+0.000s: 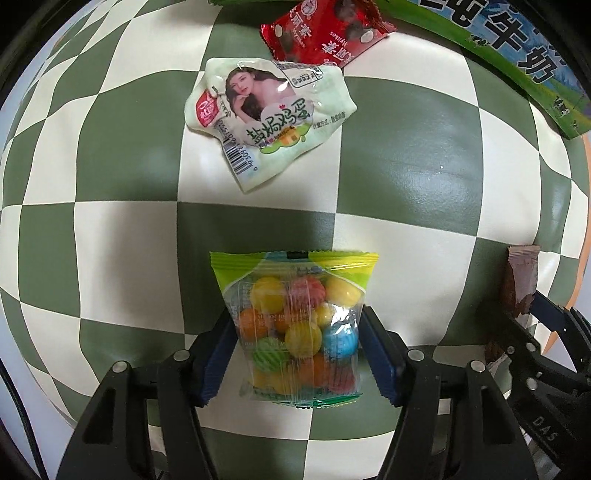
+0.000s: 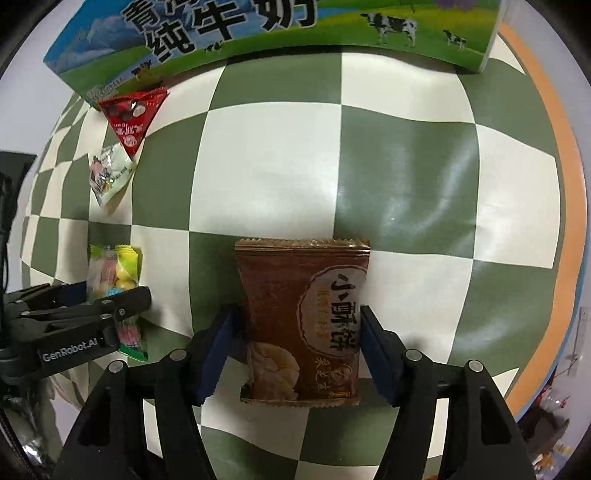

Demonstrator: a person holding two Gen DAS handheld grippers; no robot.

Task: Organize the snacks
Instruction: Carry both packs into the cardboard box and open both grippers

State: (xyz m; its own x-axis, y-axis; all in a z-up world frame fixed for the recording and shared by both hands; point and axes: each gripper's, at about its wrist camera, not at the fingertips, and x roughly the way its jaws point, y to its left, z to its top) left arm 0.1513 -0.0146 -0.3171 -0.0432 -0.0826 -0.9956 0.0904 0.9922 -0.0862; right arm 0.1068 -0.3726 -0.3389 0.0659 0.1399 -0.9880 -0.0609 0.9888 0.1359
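My left gripper (image 1: 297, 325) is shut on a clear bag of coloured gum balls (image 1: 295, 325) with a green top, held above the checkered cloth. My right gripper (image 2: 301, 328) is shut on a brown pastry packet (image 2: 303, 325). The right gripper and its brown packet (image 1: 517, 288) show at the right edge of the left wrist view. The left gripper with the gum ball bag (image 2: 114, 273) shows at the left of the right wrist view. A pale green salted egg packet (image 1: 266, 118) and a red candy packet (image 1: 325, 33) lie ahead on the cloth.
A milk carton box (image 2: 280, 37) with cows printed on it stands at the far edge of the green and white checkered tablecloth (image 2: 406, 177). The egg packet (image 2: 109, 173) and red packet (image 2: 133, 114) lie near its left end. The table's orange rim (image 2: 554, 147) runs on the right.
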